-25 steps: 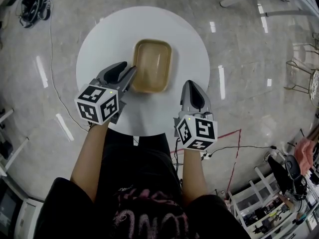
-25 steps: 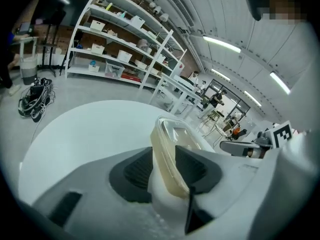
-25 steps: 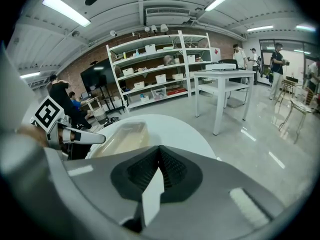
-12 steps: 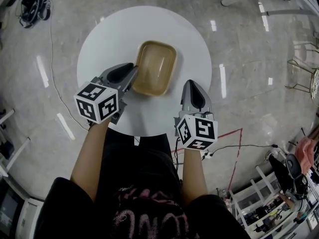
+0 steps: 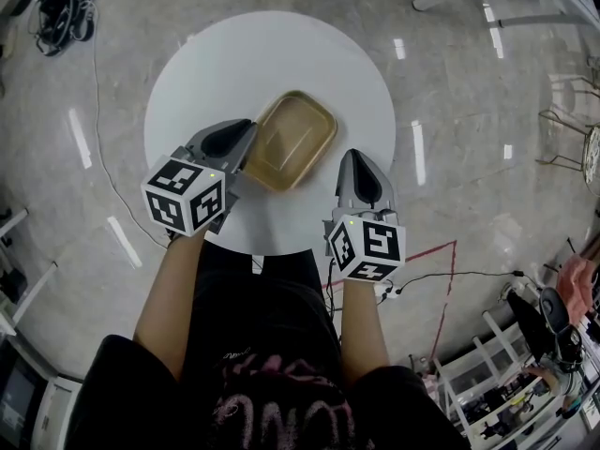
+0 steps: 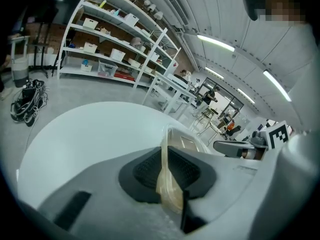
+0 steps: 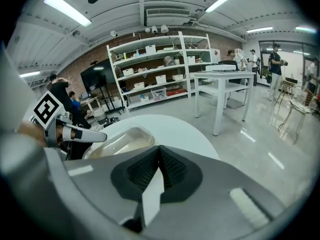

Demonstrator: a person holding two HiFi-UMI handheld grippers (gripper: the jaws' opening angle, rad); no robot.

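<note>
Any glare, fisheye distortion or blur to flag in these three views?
Head view: sharp; light streaks glare on the glossy grey floor; round white table evenly lit. Left gripper view: heavy fisheye, dark corners, translucent amber plastic tray rim soft in the shut left hand-held gripper. Right gripper view: same fisheye; ceiling strip light blown out.

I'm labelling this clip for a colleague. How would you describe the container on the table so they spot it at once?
Find the round white table. At its middle is a shallow, tan, translucent tray with rounded corners, the only dish there, its rim pinched by the left gripper.
</note>
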